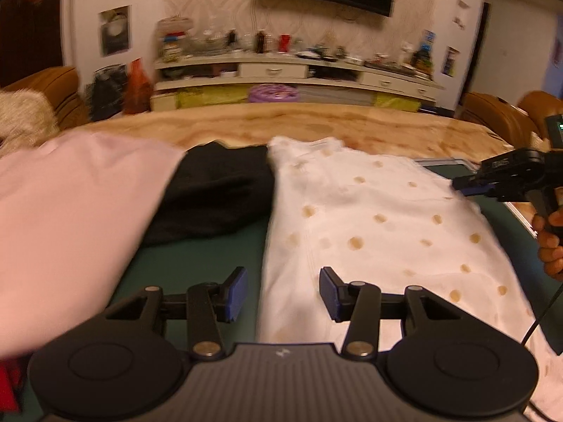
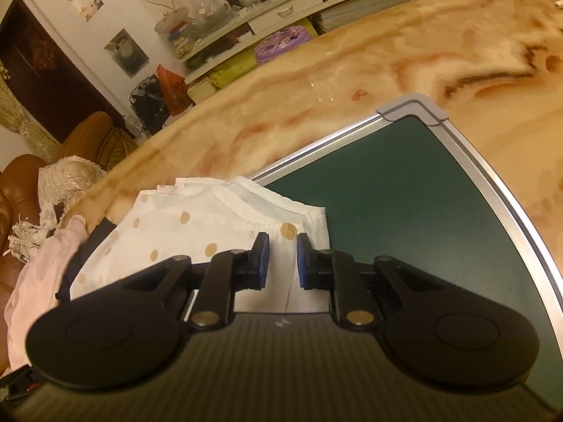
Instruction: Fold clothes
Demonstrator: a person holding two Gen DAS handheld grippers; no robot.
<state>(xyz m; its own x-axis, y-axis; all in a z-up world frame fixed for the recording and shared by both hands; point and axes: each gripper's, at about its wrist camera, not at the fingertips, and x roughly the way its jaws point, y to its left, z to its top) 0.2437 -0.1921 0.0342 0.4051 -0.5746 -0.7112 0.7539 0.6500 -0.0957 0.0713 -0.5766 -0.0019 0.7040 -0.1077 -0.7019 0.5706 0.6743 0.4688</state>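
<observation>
Left gripper (image 1: 283,293) half open, holding nothing, above white dotted garment (image 1: 369,232) lying flat on green board (image 2: 404,204); right gripper (image 2: 283,262) narrowly parted over its waistband, grip unclear.

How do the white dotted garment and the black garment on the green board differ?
The white dotted garment is pale with tan spots; the black garment is plain and dark. The white one spreads wide and in full view; the black one looks smaller and lies partly under a pink garment. Both rest on the green board.
</observation>
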